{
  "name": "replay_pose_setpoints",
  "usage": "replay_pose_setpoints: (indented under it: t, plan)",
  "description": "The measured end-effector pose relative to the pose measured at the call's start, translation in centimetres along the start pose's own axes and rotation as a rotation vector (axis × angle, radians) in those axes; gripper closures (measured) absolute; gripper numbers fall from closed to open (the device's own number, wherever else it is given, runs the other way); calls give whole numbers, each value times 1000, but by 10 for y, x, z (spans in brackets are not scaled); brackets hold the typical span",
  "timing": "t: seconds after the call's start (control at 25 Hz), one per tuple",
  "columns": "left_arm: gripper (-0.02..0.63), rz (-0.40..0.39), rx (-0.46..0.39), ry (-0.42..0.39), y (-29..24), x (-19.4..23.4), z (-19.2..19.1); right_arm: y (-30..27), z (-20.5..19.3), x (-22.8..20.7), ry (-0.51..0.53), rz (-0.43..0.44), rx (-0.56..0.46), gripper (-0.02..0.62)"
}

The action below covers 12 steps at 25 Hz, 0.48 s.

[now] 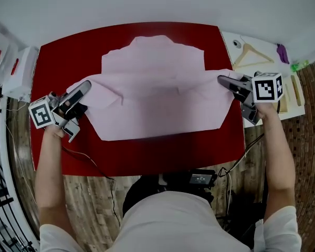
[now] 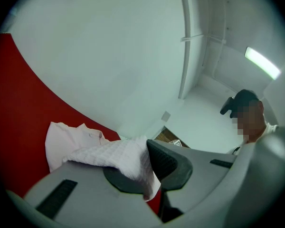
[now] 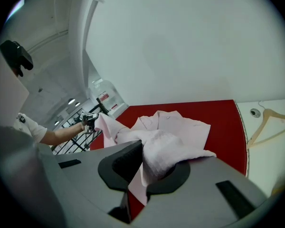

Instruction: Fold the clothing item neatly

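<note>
- Left gripper (image 1: 85, 87) pinches the pink shirt (image 1: 157, 91) at its left edge.
- Right gripper (image 1: 222, 80) clamps the right edge.
- Shirt stretches across the red table (image 1: 52, 77).

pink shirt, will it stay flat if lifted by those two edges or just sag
Likely floppy: the pink shirt drapes limply over the left gripper and creases between it and the right gripper. Probably light, as small pinches hold it. Its textured weave looks unlikely to slip.
</note>
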<state>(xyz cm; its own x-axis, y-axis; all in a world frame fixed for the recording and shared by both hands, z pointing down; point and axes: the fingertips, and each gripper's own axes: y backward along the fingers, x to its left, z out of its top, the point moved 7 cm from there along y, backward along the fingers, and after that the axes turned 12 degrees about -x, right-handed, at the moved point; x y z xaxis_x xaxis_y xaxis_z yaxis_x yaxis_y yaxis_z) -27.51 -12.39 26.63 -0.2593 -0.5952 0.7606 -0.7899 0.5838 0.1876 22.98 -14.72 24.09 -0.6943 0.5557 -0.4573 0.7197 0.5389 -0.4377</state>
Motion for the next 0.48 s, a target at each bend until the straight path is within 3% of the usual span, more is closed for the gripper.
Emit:
replay_pose_setpoints:
  t: [0.28, 0.48]
  plan:
    - [588, 40, 13, 55, -11, 42, 4, -31, 6, -29, -21, 34, 42, 553]
    - [588, 80, -5, 113, -24, 71, 1, -57, 1, -66, -104, 55, 61, 553]
